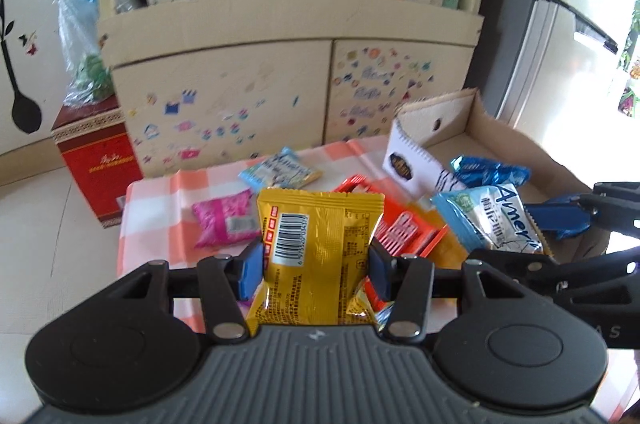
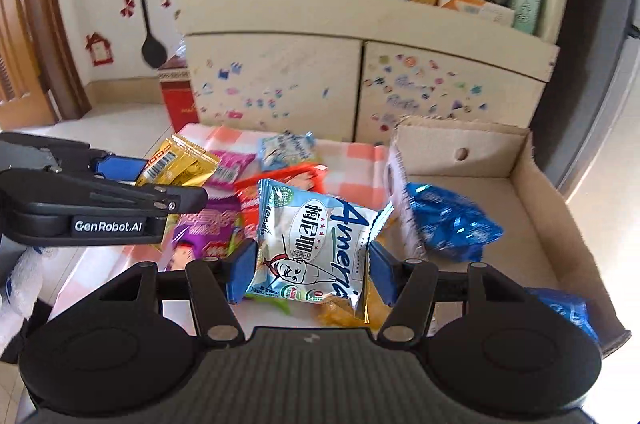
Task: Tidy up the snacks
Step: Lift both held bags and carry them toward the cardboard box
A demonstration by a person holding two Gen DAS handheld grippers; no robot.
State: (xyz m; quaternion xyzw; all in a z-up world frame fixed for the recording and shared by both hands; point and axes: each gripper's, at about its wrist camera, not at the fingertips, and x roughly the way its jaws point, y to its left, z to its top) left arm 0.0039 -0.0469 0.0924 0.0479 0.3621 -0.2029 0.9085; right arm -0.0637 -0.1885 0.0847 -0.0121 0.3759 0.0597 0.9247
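My left gripper (image 1: 316, 264) is shut on a yellow snack packet (image 1: 316, 240) and holds it above the checked table; the packet also shows in the right wrist view (image 2: 180, 164). My right gripper (image 2: 310, 270) is shut on a light-blue and white snack packet (image 2: 316, 248), also seen in the left wrist view (image 1: 490, 220), beside the open cardboard box (image 2: 532, 208). Blue foil packets (image 2: 452, 224) lie inside the box. Pink (image 1: 226, 220), red (image 1: 400, 228) and pale-blue (image 1: 280, 170) packets lie on the table.
The table has a pink-checked cloth (image 1: 160, 208). A cream cabinet (image 1: 280, 72) with stickers and a cluttered shelf stands behind it. A red box (image 1: 96, 160) sits on the floor at left. A purple packet (image 2: 204, 228) lies under the left gripper.
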